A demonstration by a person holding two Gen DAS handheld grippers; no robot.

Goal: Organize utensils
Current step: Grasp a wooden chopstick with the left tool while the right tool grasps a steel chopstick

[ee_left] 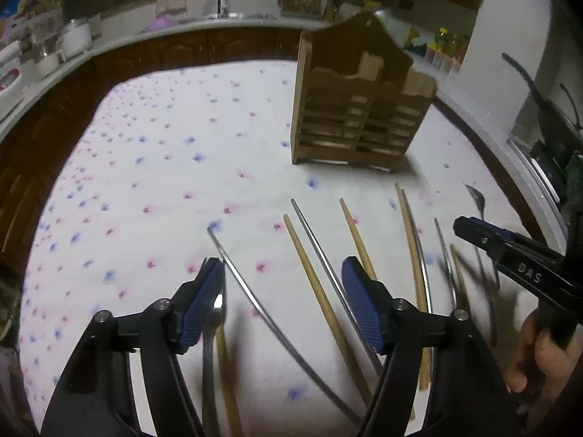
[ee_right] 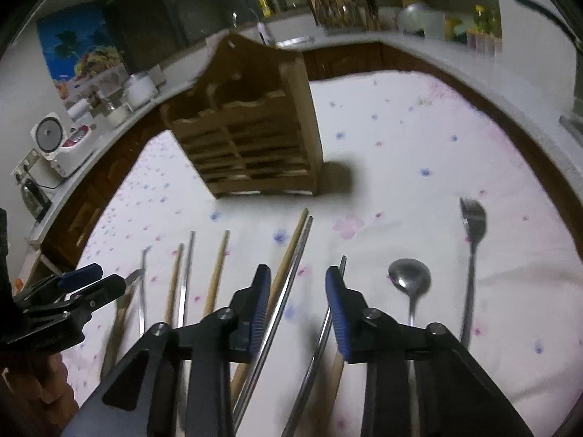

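Right wrist view: chopsticks [ee_right: 218, 273], spoon [ee_right: 409, 276] and fork [ee_right: 473, 218] lie fanned on the floral cloth [ee_right: 419, 138] just in front of the wooden caddy [ee_right: 255, 134]. Right gripper [ee_right: 298, 284] gapes empty above them; left gripper [ee_left: 282, 273] likewise spread wide, empty.

Left gripper [ee_left: 284, 276] hangs low over the flowered tablecloth [ee_left: 145, 182], jaws spread wide, nothing between the blue pads [ee_left: 204, 306]. Under it lie loose chopsticks, fanned out: a metal chopstick [ee_left: 255, 306] runs diagonally through the gap, a wooden chopstick [ee_left: 317, 291] and another metal one just right of it. More wood and metal sticks lie further right, blurred. Wooden utensil holder [ee_left: 357, 109] stands upright at the far side of the cloth, well apart from the sticks. Right gripper [ee_left: 462, 227] enters from the right edge, fingertips close together above the blurred sticks; whether it grips one, cannot tell.
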